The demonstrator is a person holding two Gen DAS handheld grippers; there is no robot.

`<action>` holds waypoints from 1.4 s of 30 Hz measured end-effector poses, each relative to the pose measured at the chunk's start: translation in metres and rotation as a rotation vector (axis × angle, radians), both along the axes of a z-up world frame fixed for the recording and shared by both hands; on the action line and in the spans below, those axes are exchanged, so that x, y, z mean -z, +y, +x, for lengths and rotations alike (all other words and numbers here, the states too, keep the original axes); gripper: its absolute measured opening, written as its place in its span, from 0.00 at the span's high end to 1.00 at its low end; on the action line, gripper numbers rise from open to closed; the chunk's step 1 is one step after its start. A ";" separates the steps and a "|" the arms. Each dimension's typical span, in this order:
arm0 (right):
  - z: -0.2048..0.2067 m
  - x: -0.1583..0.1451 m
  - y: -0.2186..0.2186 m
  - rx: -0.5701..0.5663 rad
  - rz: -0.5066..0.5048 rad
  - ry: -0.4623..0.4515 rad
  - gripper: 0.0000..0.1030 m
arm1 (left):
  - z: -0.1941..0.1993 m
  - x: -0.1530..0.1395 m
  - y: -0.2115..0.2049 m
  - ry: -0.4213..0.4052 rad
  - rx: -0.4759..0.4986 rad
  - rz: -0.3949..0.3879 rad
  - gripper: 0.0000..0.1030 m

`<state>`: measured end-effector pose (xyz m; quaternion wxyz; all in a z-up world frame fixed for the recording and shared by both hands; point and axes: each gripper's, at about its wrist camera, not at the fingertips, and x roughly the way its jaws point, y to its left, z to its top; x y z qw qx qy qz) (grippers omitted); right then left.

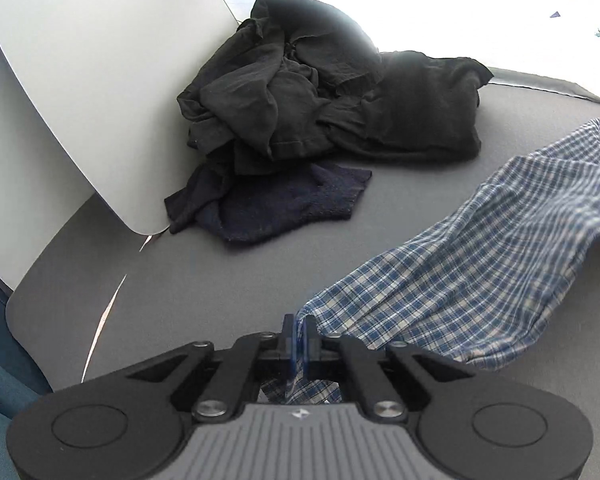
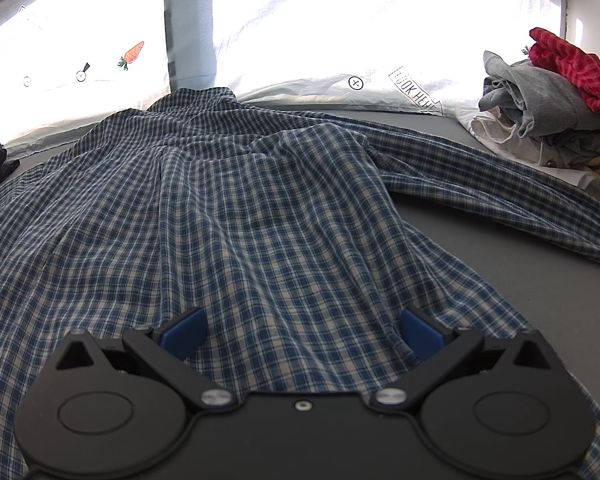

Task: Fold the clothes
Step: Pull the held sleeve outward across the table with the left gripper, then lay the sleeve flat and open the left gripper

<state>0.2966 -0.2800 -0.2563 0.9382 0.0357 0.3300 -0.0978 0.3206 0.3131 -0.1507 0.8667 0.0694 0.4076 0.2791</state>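
Note:
A blue and white plaid shirt lies spread on the grey table, collar at the far side, one sleeve running out to the right. My right gripper is open just above the shirt's near hem, with cloth between its blue pads. My left gripper is shut on an edge of the same plaid shirt, which stretches away to the right above the table.
A heap of black and dark navy clothes lies at the far left of the table beside a white panel. A pile of grey, red, white and tan clothes sits at the far right. A white printed sheet hangs behind.

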 end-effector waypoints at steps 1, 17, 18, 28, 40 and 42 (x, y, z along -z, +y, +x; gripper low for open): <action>0.000 0.000 0.000 0.000 0.000 0.000 0.00 | 0.003 -0.006 0.013 -0.016 -0.033 0.003 0.96; 0.000 0.000 0.000 -0.001 -0.001 0.000 0.00 | -0.008 0.024 0.032 -0.064 -0.132 -0.247 0.27; 0.000 0.000 0.000 -0.001 -0.001 0.000 0.00 | -0.008 0.029 0.028 -0.059 -0.131 -0.256 0.27; 0.000 0.000 0.000 -0.002 -0.002 0.000 0.00 | 0.012 0.035 0.046 -0.006 -0.198 -0.108 1.00; 0.008 -0.007 0.000 0.026 0.015 0.071 0.00 | -0.009 0.028 0.031 -0.082 -0.091 -0.339 0.65; 0.014 -0.011 0.002 0.035 0.023 0.124 0.00 | -0.012 0.033 0.006 -0.067 -0.025 -0.368 0.60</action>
